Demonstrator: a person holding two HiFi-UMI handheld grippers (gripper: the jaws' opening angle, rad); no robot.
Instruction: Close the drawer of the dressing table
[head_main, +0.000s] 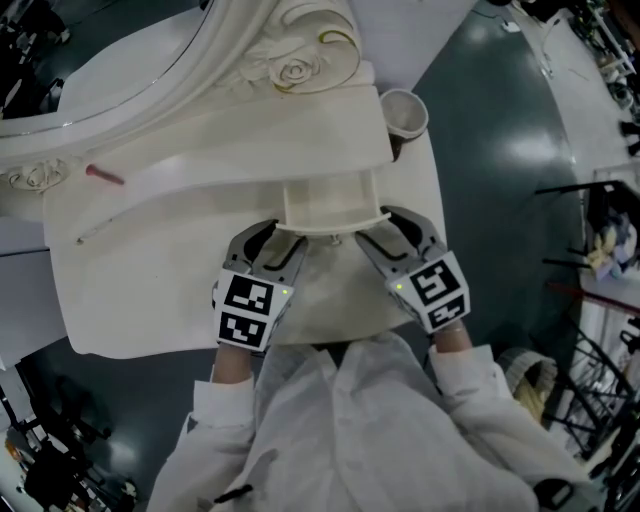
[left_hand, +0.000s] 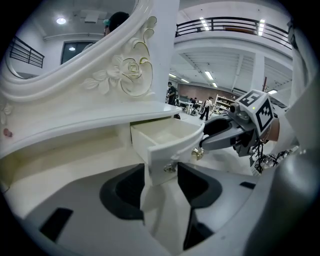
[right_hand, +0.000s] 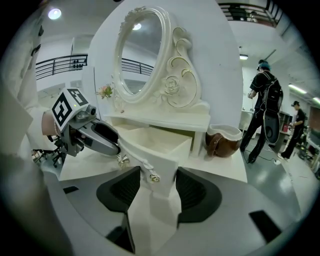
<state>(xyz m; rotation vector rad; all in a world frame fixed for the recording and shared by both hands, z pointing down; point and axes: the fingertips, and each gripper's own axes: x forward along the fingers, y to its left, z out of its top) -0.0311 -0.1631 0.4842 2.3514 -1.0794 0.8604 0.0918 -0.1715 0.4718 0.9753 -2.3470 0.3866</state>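
Observation:
The white dressing table (head_main: 150, 300) has its small middle drawer (head_main: 328, 203) pulled out, empty inside. Two metal knobs (left_hand: 170, 168) sit on the drawer's curved front. My left gripper (head_main: 283, 243) is open at the front's left end. In the left gripper view that corner of the drawer (left_hand: 160, 145) stands in the gap of the left gripper (left_hand: 160, 184). My right gripper (head_main: 388, 232) is open at the right end, and the right corner of the drawer (right_hand: 160, 150) sits between the jaws of the right gripper (right_hand: 152, 191). Whether the jaws touch the front I cannot tell.
An oval mirror (right_hand: 137, 52) with a carved frame rises behind the drawer. A brown and white cup (head_main: 403, 112) stands at the table's right back corner, and a pink stick (head_main: 103, 175) lies at the left. Dark floor surrounds the table. People stand far behind (right_hand: 262, 105).

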